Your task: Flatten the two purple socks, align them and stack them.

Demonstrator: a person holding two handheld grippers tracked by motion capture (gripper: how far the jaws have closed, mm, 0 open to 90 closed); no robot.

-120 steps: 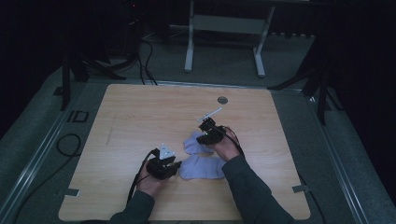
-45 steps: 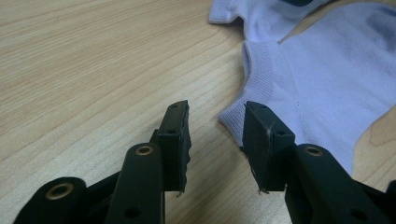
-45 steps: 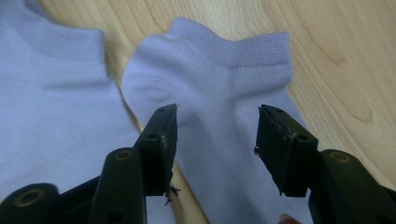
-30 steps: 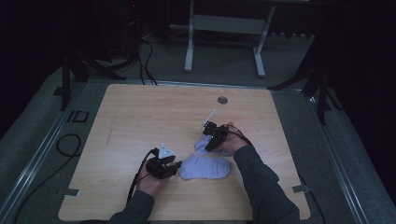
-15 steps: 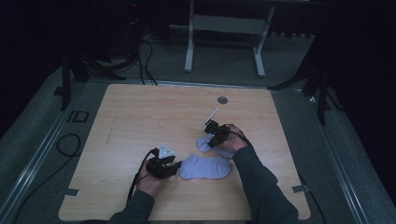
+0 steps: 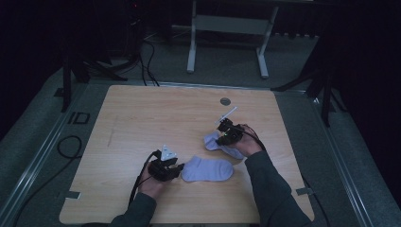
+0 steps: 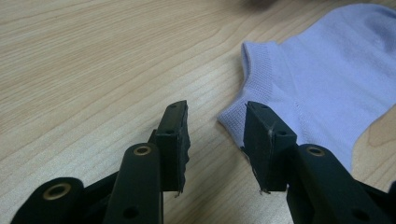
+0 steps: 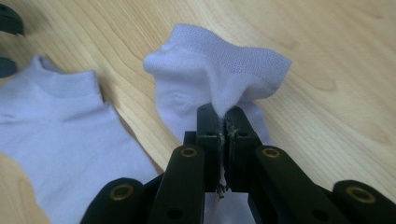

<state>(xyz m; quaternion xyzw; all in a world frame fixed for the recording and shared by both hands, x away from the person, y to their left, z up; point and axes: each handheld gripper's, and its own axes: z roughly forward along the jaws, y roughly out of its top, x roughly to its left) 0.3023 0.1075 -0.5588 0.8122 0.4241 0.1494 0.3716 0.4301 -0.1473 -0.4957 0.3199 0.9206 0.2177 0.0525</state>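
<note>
Two pale lilac ankle socks lie on the wooden table (image 6: 142,123). One sock (image 6: 208,169) (image 7: 327,84) (image 8: 56,135) lies flat near the front, cuff toward my left gripper (image 6: 177,169) (image 7: 217,135). That gripper is open, its jaws at the cuff edge with nothing between them. The second sock (image 6: 218,143) (image 8: 210,79) is bunched farther right, and my right gripper (image 6: 226,135) (image 8: 223,123) is shut on a pinched fold of it, lifting the fabric slightly.
A round grey insert (image 6: 225,101) sits in the table near its far edge. Cables (image 6: 71,146) lie on the floor left of the table. A metal stand (image 6: 227,28) is behind the table. Bare wood stretches across the left and far halves.
The right gripper has pulled the second sock off the first and moved it right and away, so the two socks now lie apart. The left gripper has stayed put.
</note>
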